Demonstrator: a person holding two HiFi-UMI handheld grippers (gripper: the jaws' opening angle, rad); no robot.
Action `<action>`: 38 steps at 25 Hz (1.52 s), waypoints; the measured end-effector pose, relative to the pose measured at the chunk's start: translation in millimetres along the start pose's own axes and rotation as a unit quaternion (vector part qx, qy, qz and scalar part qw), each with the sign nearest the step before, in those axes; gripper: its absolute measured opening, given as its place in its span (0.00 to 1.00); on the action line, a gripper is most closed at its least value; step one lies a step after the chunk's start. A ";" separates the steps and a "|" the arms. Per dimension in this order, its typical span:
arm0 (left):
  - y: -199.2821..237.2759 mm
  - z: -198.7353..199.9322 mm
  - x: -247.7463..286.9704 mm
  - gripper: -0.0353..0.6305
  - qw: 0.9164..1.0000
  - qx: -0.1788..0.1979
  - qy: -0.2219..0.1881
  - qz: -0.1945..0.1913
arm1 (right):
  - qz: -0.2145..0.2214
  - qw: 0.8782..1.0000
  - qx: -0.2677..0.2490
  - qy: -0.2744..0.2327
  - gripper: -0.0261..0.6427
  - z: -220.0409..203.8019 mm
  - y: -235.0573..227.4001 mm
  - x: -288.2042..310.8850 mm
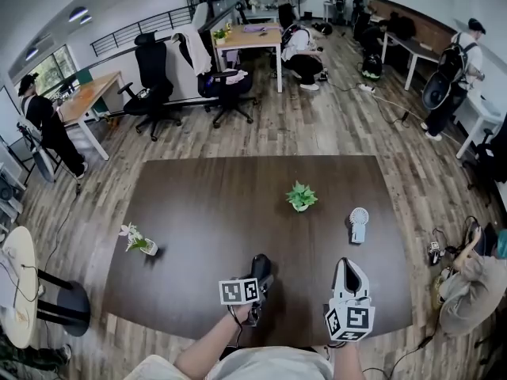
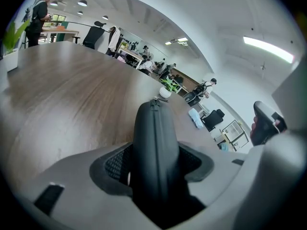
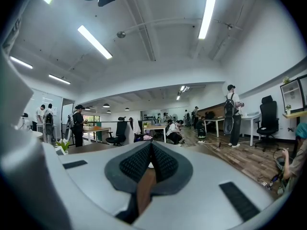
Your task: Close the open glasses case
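Note:
The black glasses case [image 1: 259, 268] stands on edge on the dark wooden table [image 1: 206, 212], near its front edge. In the left gripper view the case [image 2: 156, 128] fills the gap between the two pads; its halves lie together and the zip seam runs along the top. My left gripper [image 1: 255, 279] [image 2: 156, 163] is shut on it, one pad against each side. My right gripper [image 1: 348, 269] [image 3: 151, 164] hovers to the right of the case, apart from it, shut with nothing between its pads.
On the table stand a small green potted plant [image 1: 301, 196], a white hand fan [image 1: 359, 224] and a white flower in a small pot [image 1: 139, 244]. A person [image 1: 467, 287] sits by the table's right edge. Office chairs, desks and people stand beyond.

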State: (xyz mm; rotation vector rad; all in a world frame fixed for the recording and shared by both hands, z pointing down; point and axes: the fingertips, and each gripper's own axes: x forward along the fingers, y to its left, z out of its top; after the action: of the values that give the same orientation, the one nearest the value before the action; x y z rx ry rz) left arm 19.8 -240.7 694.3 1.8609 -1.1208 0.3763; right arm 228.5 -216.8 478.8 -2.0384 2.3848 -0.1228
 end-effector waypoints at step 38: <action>-29.5 154.4 -199.1 0.58 0.918 0.212 -0.327 0.071 | 0.064 0.995 -0.042 -0.063 0.04 72.0 34.5 41.9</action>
State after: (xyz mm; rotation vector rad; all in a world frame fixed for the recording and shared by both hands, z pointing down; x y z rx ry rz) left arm -91.8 -253.0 466.7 2.3844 -1.7357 0.0645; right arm 191.7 -257.1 407.0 -1.8560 2.4723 0.1064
